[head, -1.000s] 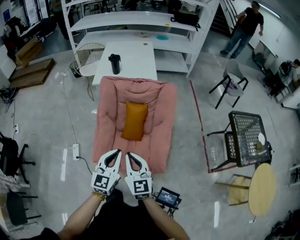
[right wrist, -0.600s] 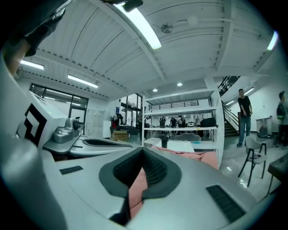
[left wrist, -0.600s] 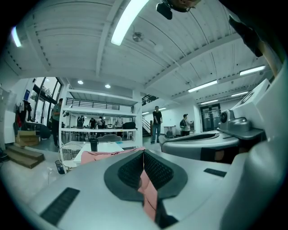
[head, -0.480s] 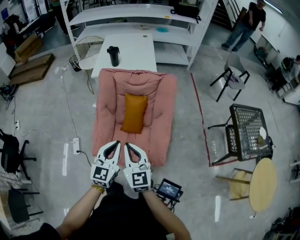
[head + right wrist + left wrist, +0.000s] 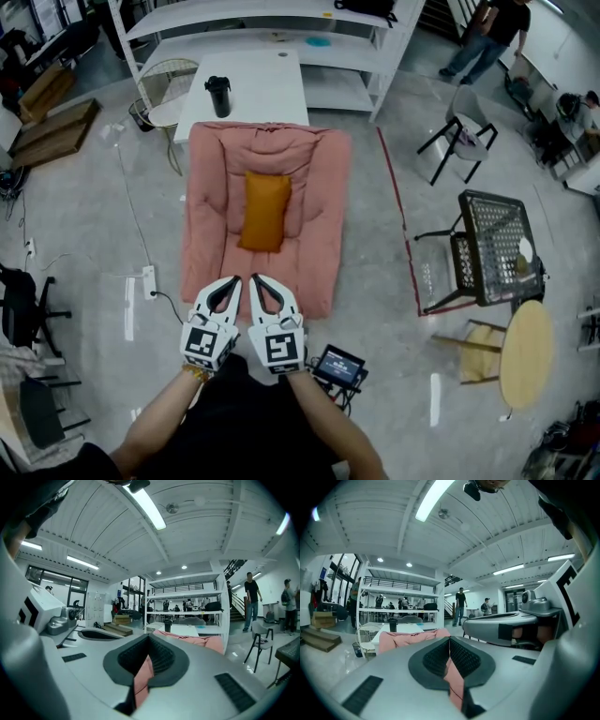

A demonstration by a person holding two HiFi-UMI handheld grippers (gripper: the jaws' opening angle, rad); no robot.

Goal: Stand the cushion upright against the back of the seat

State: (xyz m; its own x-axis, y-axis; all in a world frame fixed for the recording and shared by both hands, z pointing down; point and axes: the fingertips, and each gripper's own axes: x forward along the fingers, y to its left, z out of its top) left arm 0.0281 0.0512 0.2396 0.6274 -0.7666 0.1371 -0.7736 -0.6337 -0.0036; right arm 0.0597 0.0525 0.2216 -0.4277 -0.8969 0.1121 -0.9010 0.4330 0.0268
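A pink padded floor seat lies in the middle of the head view, its back end toward the white table. An orange cushion lies flat along the seat's middle. My left gripper and right gripper hover side by side at the seat's near edge, both shut with nothing between the pads, well short of the cushion. In the left gripper view the jaws meet, with the pink seat beyond them. The right gripper view shows the shut jaws and the seat; the cushion is hidden in both.
A white table with a black tumbler stands behind the seat, with white shelving beyond. A black mesh table, round wooden table and black chair stand right. A power strip lies left. A small screen sits by my right wrist.
The head view has tipped a little, so the seat and table sit higher in the picture. The cushion lies as before and both grippers stay shut, side by side.
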